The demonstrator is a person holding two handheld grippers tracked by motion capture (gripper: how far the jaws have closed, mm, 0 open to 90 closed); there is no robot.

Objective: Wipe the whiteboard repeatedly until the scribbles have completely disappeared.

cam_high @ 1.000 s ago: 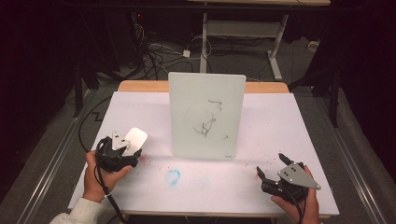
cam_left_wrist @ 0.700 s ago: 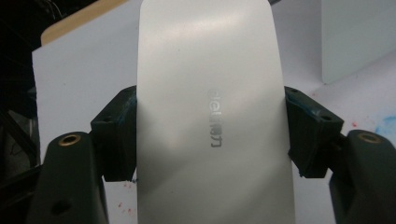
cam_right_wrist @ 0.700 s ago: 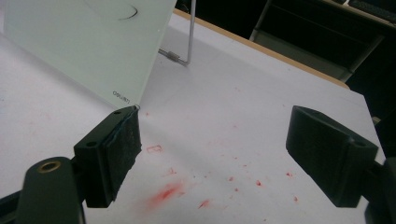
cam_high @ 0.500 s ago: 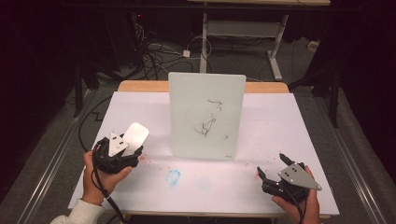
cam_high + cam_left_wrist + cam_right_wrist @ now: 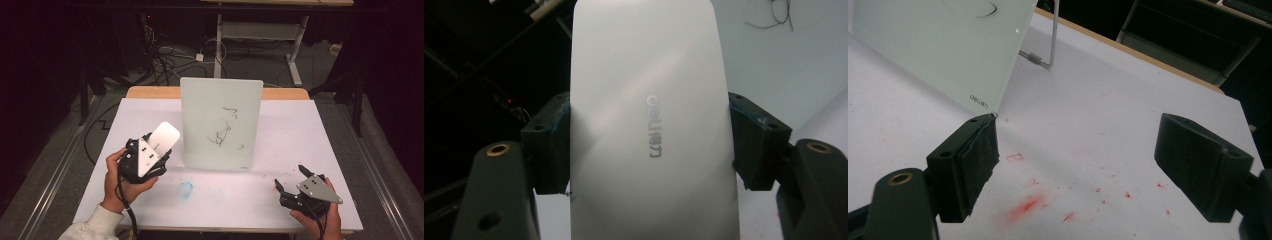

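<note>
A white upright board (image 5: 221, 125) with black scribbles stands mid-table on a wire stand (image 5: 1045, 47). My left gripper (image 5: 150, 145) is shut on a white rounded eraser (image 5: 164, 136), lifted off the table just left of the board. Up close the eraser (image 5: 649, 125) sits clamped between both pads, with grey lettering on its face. My right gripper (image 5: 290, 182) rests open near the front right of the table, nothing between its pads (image 5: 970, 155). The board's lower corner (image 5: 948, 55) is just beyond its left pad.
The white table cover (image 5: 300, 135) has a blue smudge (image 5: 186, 189) in front of the board and red marks (image 5: 1028, 205) near my right gripper. Dark floor, cables and a desk frame (image 5: 260, 30) lie beyond the table's far edge.
My left gripper has lifted and moved right toward the board with the eraser. The right gripper has stayed put.
</note>
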